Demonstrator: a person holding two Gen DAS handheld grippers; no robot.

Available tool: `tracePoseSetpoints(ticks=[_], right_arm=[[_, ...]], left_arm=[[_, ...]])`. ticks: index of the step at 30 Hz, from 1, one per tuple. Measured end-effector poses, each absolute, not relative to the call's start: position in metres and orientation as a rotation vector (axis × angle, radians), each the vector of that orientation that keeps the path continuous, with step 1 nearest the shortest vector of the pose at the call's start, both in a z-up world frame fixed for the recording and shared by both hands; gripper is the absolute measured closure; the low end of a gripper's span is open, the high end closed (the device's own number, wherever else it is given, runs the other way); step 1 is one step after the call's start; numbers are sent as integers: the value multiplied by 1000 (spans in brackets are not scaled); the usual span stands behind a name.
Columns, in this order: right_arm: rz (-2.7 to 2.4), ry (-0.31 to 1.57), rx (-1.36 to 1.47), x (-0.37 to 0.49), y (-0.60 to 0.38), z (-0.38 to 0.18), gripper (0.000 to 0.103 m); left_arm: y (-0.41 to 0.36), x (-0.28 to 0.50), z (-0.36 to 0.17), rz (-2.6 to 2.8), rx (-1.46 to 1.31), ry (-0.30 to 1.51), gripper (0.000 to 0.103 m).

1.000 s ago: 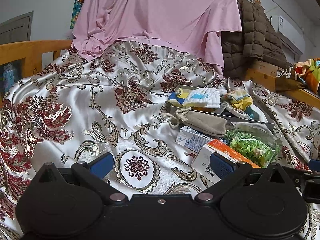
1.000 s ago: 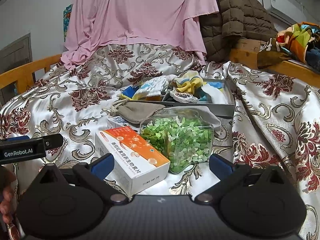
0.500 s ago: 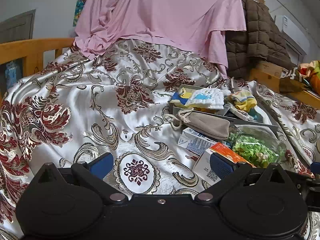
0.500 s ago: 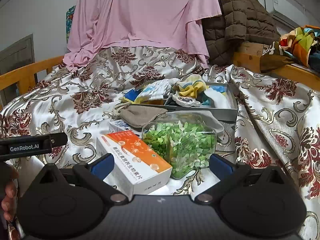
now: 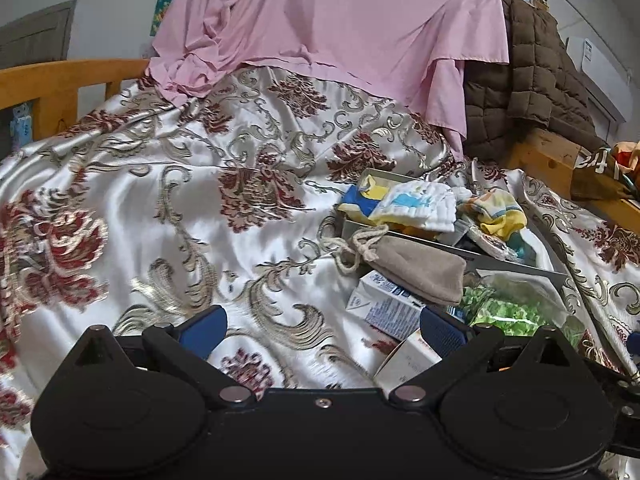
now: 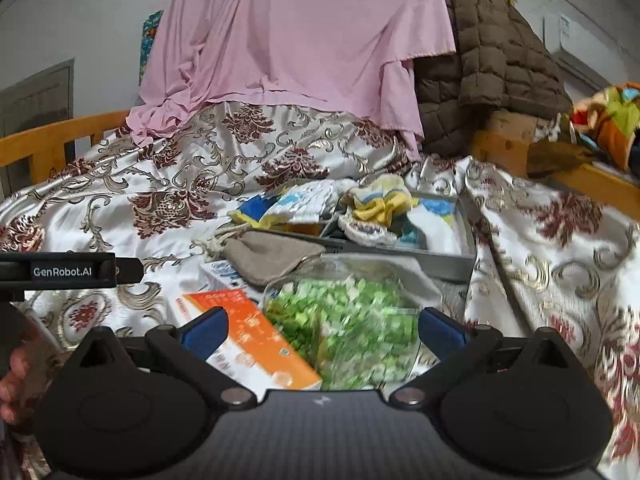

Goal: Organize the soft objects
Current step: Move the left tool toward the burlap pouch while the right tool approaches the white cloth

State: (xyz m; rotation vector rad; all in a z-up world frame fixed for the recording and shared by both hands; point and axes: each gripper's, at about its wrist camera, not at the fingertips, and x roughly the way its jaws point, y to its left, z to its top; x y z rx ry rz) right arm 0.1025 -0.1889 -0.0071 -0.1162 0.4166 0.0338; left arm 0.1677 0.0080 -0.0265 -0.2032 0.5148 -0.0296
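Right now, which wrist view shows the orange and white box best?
The right wrist view. There the orange and white box lies close, its printed orange top facing the camera between the open right gripper fingers. The left wrist view shows only a white corner behind that gripper's right finger.

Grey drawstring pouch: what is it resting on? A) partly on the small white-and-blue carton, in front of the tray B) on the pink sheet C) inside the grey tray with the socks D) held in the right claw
A: the pouch lies across the carton, just outside the tray.
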Motion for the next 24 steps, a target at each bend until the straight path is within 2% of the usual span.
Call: tracePoseSetpoints(ticks=[24], right_arm=[[31,436,141,195,-275,-26,0]], left_arm=[[-54,297,-33,-182,-98,548,1]])
